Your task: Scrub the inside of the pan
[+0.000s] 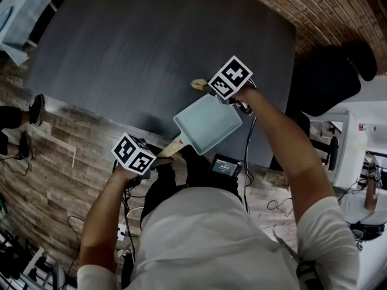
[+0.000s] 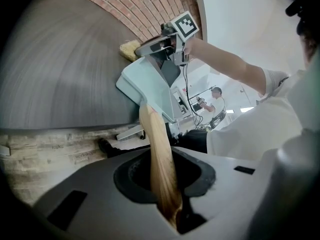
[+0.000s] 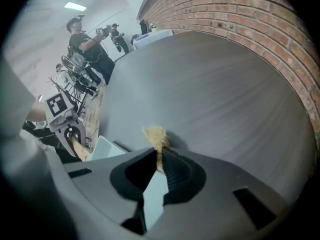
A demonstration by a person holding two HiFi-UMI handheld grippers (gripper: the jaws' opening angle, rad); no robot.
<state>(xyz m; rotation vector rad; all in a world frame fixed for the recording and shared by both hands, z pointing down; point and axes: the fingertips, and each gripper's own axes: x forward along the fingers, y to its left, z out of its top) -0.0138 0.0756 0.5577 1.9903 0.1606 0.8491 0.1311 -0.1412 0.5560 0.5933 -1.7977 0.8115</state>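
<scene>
The head view looks steeply down over the person's shoulders onto the bench (image 1: 151,47), with the pan (image 1: 208,122) at centre. The left hand-held gripper (image 2: 167,184) camera sits close at the pan's 7 o'clock, and the right hand-held gripper (image 3: 159,159) camera at its 1 o'clock. All three views share the pan and bench.

**Wide room over the table, tighter at its edges**

We find the dark table (image 1: 139,47) bare, so a gripper could pass freely over its top. The pan (image 1: 208,124) blocks the near edge (it juts out over it). The brick wall (image 1: 326,5) closes the far side, and a black chair (image 1: 329,77) crowds the right.
</scene>
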